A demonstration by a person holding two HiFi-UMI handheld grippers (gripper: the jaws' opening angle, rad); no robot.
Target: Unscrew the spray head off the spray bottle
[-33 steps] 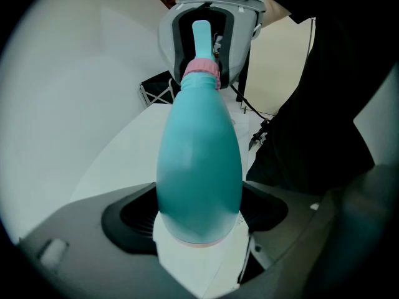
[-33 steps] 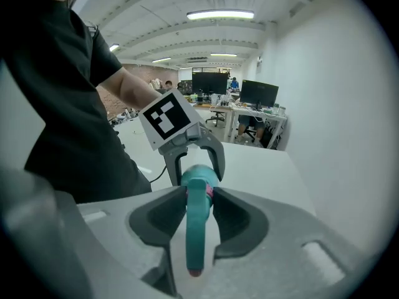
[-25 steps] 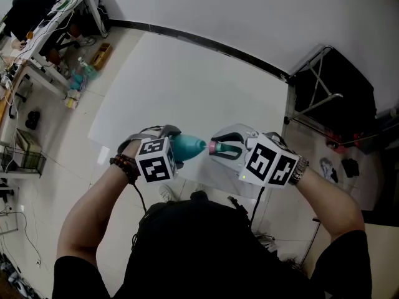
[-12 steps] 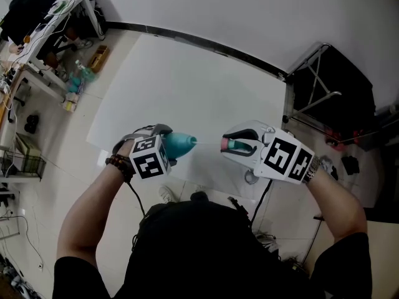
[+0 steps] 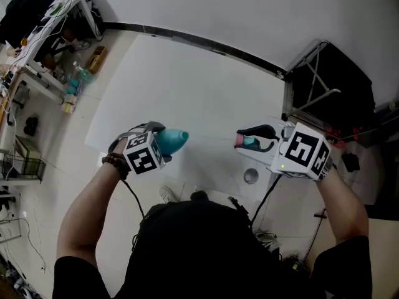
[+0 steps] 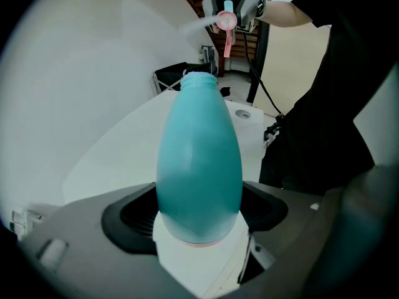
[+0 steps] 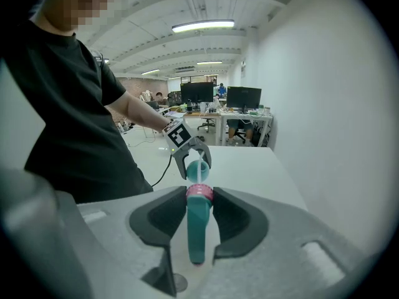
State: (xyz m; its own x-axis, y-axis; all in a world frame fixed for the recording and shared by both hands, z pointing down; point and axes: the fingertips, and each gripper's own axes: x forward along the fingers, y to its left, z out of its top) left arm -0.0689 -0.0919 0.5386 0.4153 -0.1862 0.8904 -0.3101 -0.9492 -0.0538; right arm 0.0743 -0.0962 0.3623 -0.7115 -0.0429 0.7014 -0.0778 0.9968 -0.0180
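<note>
While the left gripper [image 5: 161,139] sits at the lower left of the head view, its jaws are clamped on the wide base of the teal spray bottle [image 6: 199,161], whose open neck points toward the other gripper. The right gripper [image 5: 250,143], at the lower right, has its jaws partly closed on the spray head [image 7: 198,226], pink collar toward the bottle. A thin dip tube [image 7: 199,167] reaches out from the collar. Both are held above the white table [image 5: 187,86]. A second ago the head met the bottle's neck at lower centre; now the two are well apart, each gripper drawn outward.
</note>
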